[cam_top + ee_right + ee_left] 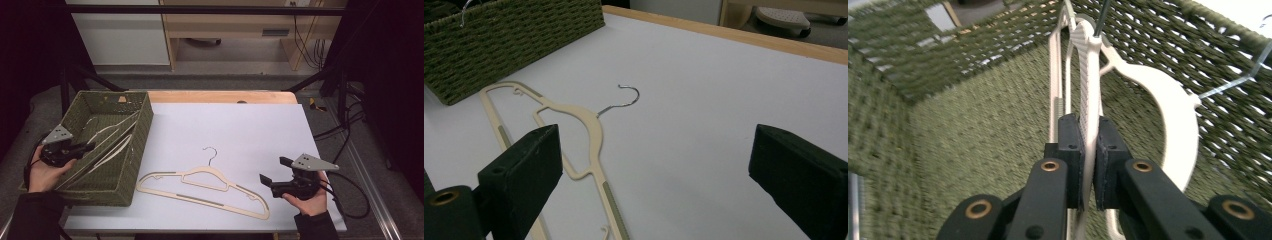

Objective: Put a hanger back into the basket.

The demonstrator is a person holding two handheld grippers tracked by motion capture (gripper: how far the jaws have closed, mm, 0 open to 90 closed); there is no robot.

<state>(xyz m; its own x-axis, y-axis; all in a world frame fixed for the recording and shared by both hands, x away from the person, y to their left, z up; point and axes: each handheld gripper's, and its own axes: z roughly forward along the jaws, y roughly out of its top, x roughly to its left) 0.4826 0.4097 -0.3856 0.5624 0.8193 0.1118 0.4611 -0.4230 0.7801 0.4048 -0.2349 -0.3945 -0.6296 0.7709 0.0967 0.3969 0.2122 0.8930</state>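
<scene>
We hold one hanger [1088, 75] clamped edge-on in the left gripper [1089, 165], inside the basket [142, 125]. The second hanger [200, 187] lies flat on the desk [250, 125], long axis crosswise, nearest the wide-open right gripper [272, 172].

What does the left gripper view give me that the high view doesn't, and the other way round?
Left gripper view: the pads of the left gripper pinch a cream hanger edge-on inside the green woven basket.

High view: a second hanger lies flat on the white table sheet, and the right gripper hangs open beside it.

Both: the basket and the cream hangers leaning in it.
</scene>
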